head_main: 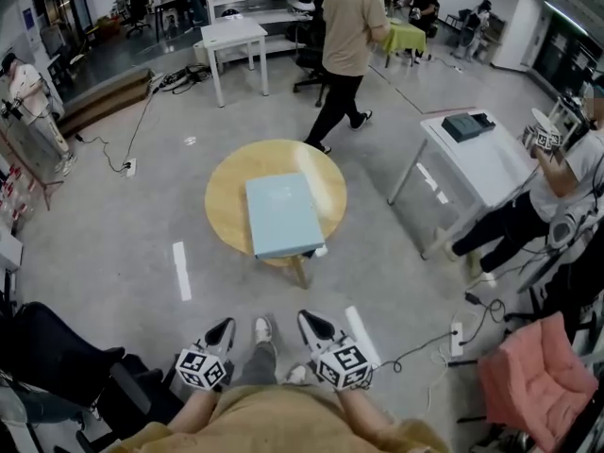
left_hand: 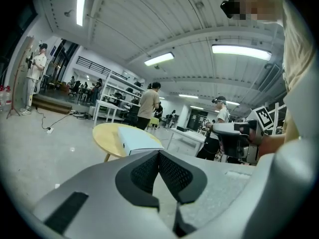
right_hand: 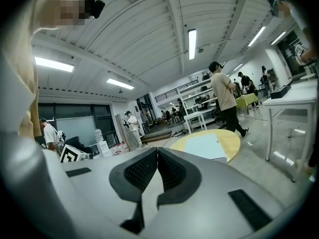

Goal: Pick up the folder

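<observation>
One light-blue folder, lying flat on the single round wooden table, out ahead of two grippers and well apart from both. Left gripper has its jaws pressed together on nothing, and right gripper is just the same. Grey floor all round, two white tables, one right, one far, and a person mid-stride just beyond the round table.

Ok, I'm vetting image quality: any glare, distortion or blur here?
Head view: fisheye bending, soft sheen on the round yellow wooden table, pale blue folder sharp. Left gripper view: bright ceiling strips, black rounded corners. Right gripper view: the same.
</observation>
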